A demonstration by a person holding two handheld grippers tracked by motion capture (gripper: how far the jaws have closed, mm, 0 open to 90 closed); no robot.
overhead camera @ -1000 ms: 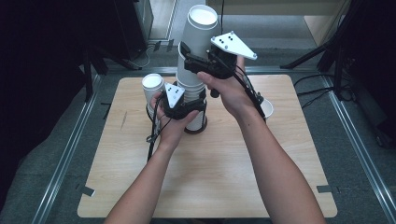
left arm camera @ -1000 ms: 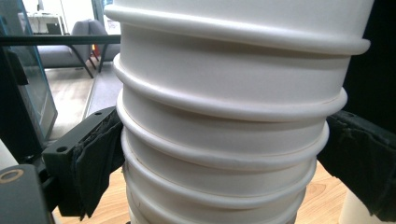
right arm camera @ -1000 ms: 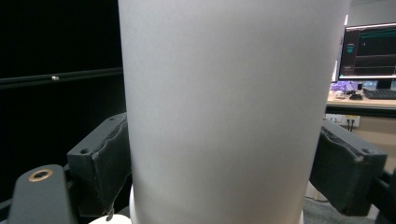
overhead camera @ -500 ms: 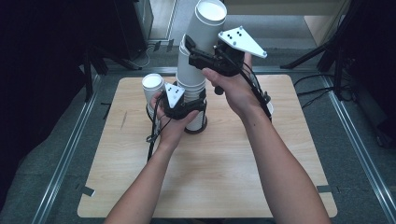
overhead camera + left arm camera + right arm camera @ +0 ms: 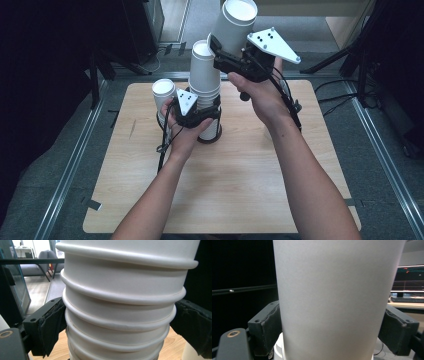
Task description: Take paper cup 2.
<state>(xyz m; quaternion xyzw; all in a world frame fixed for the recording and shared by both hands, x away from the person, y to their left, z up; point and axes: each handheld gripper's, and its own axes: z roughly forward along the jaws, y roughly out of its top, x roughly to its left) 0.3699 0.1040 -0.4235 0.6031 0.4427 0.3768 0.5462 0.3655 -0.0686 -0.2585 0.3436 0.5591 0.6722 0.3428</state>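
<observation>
I see a flat, light brown wooden table top [image 5: 240, 190]. One lone white paper cup [image 5: 162, 95] stands on it, near the far left corner. Grey floor [image 5: 55, 165] lies around the table, with black cables [image 5: 345, 82] at the far right.

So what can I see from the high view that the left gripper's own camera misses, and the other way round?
The high view alone takes in the wooden table, a separate cup standing left of the stack, and the right gripper lifting a single cup clear above it. The left gripper view alone shows, close up, the rolled rims nested one over another and the black padded fingers pressing the stack's sides. Both show the stack of white cups held by the left gripper.
</observation>
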